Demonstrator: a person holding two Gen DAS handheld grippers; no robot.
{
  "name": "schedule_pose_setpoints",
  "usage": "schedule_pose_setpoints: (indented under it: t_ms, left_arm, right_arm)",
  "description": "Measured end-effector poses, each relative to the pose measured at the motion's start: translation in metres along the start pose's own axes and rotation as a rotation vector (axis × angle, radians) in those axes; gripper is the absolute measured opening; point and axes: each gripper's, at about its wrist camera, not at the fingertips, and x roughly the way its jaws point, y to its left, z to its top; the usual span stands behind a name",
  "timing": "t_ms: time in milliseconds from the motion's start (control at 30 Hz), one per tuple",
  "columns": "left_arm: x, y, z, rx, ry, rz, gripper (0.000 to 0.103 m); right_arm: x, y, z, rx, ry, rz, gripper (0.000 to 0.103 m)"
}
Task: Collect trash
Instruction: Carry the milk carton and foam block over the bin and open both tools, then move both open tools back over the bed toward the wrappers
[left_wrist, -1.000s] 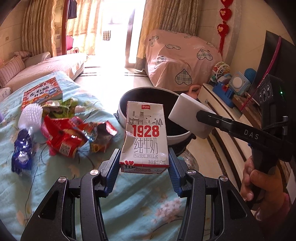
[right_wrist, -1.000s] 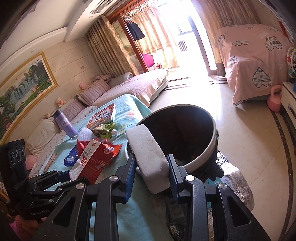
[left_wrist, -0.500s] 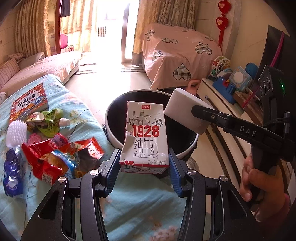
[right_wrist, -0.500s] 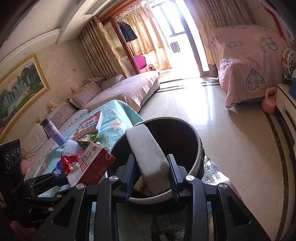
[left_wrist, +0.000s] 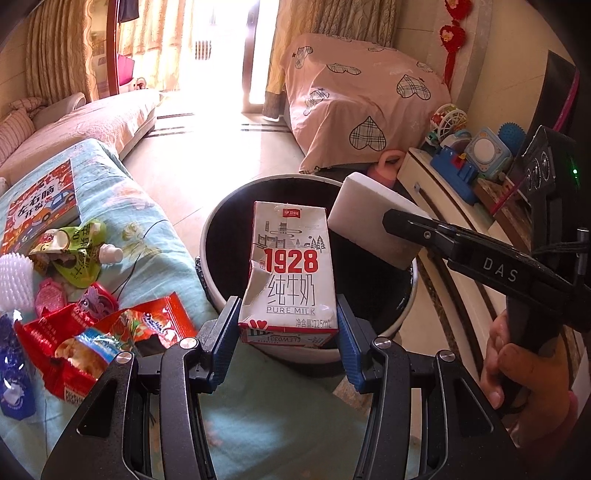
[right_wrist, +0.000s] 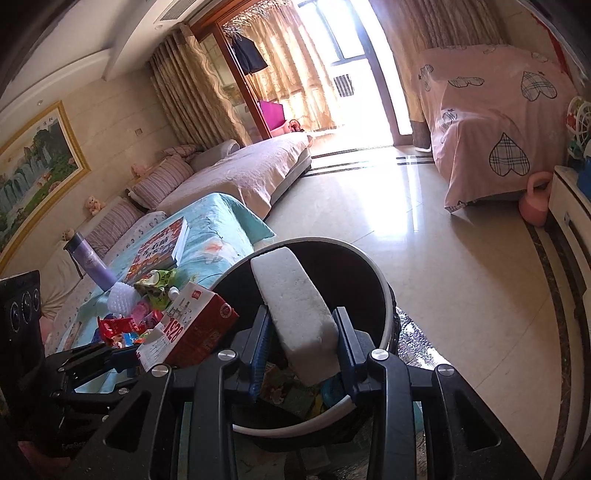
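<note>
My left gripper (left_wrist: 286, 330) is shut on a dented white and red milk carton (left_wrist: 290, 269), held upright over the near rim of a round black bin (left_wrist: 369, 354) with a white rim. The carton (right_wrist: 188, 328) also shows at the left in the right wrist view. My right gripper (right_wrist: 301, 345) is shut on a white foam block (right_wrist: 293, 308), which hangs over the bin's (right_wrist: 384, 325) open mouth. In the left wrist view that block (left_wrist: 369, 221) sticks out above the bin's far right side. Some trash lies at the bin's bottom.
A light blue flowered cloth (left_wrist: 155, 221) beside the bin carries red snack wrappers (left_wrist: 99, 339), a green pouch (left_wrist: 77, 251), a white brush (left_wrist: 14, 280), a book (left_wrist: 40, 203) and a purple bottle (right_wrist: 88, 262). A shelf with toys (left_wrist: 465, 158) stands right; a person's hand (left_wrist: 517, 365) grips the right tool.
Both grippers have moved toward the bin: the carton now stands over its near rim and the foam block over its opening. The wrappers have slid to the left of the view.
</note>
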Motion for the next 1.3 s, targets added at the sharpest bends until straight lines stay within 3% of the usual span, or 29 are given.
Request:
schedule_pose_setpoints:
  t_ms: [267,333,467,533,767,1300]
  left_arm:
    - [0.005,0.002,0.005,-0.021,0.023,-0.008,0.053]
    - [-0.002,0.005,0.003,-0.032,0.008,-0.008,0.062]
    - [-0.018,0.012,-0.006,-0.057,-0.028,-0.005,0.065]
    - [-0.027,0.017,-0.014,-0.083,-0.042,-0.013,0.066]
    - [-0.058,0.038,-0.054,-0.183,-0.079,0.003,0.067]
    - [-0.115,0.108,-0.130,-0.351,-0.120,0.112,0.068]
  right_arm:
    - [0.011,-0.005,0.006,0.019,0.023,0.009,0.044]
    - [0.009,-0.007,0.005,0.031,0.022,0.017,0.061]
    - [0.000,-0.006,0.001,0.040,0.007,0.028,0.065]
    - [-0.006,-0.002,-0.002,0.040,-0.003,0.034,0.075]
    - [-0.019,0.024,-0.019,0.030,-0.018,0.073,0.094]
    - [-0.016,0.126,-0.068,-0.139,0.052,0.156,0.101]
